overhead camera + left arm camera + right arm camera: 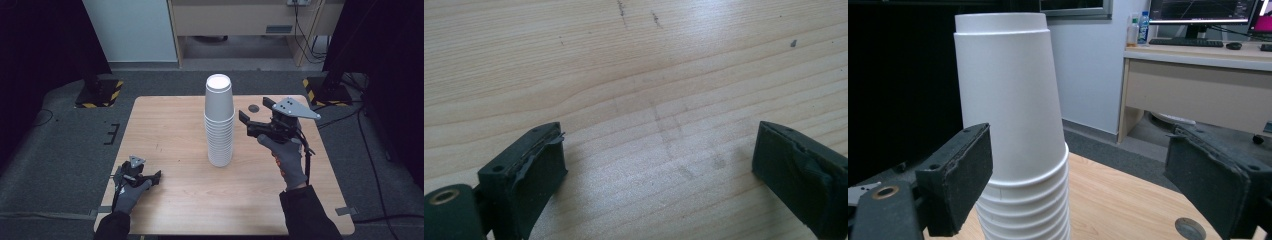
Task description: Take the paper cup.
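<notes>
- Your left gripper (150, 176) rests low at the table's (170, 135) near-left corner, jaws wide apart, holding nothing.
- The stack of cups (219, 122), upside down, stands mid-table, seemingly untouched.
- Your right gripper (254, 116) hovers just beside the stack, jaws spread wide and empty; nothing blocks it.

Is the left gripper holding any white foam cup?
No: the left gripper rests open on the bare wooden table, apart from the stack of white cups.
</notes>
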Available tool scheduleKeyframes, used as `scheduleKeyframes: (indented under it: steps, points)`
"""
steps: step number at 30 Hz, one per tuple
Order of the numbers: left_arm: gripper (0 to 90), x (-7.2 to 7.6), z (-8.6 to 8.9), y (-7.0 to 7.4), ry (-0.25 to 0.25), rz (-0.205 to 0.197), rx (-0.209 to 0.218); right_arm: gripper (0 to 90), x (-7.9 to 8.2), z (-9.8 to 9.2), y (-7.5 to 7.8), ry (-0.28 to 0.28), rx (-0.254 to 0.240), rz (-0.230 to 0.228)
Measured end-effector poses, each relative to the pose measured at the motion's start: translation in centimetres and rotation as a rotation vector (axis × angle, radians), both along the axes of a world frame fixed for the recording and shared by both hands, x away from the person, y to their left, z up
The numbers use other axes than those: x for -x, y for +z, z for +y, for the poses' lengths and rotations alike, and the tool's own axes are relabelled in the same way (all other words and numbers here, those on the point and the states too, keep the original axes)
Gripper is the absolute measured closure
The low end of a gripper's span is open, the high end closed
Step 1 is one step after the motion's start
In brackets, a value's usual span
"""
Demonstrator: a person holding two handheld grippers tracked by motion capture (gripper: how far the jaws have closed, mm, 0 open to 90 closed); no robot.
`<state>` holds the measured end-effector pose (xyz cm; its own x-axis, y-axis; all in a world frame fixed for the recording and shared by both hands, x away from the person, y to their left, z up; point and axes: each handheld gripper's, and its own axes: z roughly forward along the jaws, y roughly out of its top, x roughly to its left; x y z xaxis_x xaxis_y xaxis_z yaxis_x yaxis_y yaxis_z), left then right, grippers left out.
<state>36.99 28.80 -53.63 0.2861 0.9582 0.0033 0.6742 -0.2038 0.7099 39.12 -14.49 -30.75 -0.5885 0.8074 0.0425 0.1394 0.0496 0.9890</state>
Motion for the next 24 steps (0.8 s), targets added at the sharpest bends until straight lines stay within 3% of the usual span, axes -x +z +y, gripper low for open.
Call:
scheduleKeyframes:
  steps: [24]
  points:
    - [5.4,0.0,0.0,0.0,-0.003,0.001,0.002,11.7,-1.7,3.8,0.6,0.068,0.002,-0.002]
